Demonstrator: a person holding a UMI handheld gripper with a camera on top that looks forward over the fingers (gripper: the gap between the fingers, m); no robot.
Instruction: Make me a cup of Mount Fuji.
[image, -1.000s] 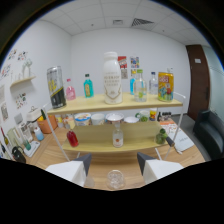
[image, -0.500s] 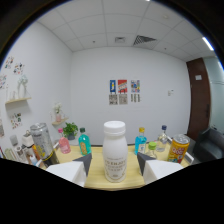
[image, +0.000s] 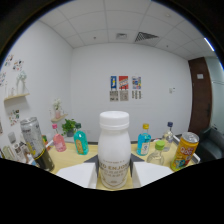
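Gripper fingers sit narrowly either side of a white plastic bottle with a white screw cap — whether they press it, I cannot tell. Right stands an orange drink can; left, a tall silver can — on the pale wooden shelf.

White bottle, yellow-orange can, two teal bottles, pink bottle, silver-black can.

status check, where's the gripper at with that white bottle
Gripper open, fingers either side of white bottle, grip not confirmed. Bottle upright on the shelf. Yellow can and blue bottles stand clear alongside.
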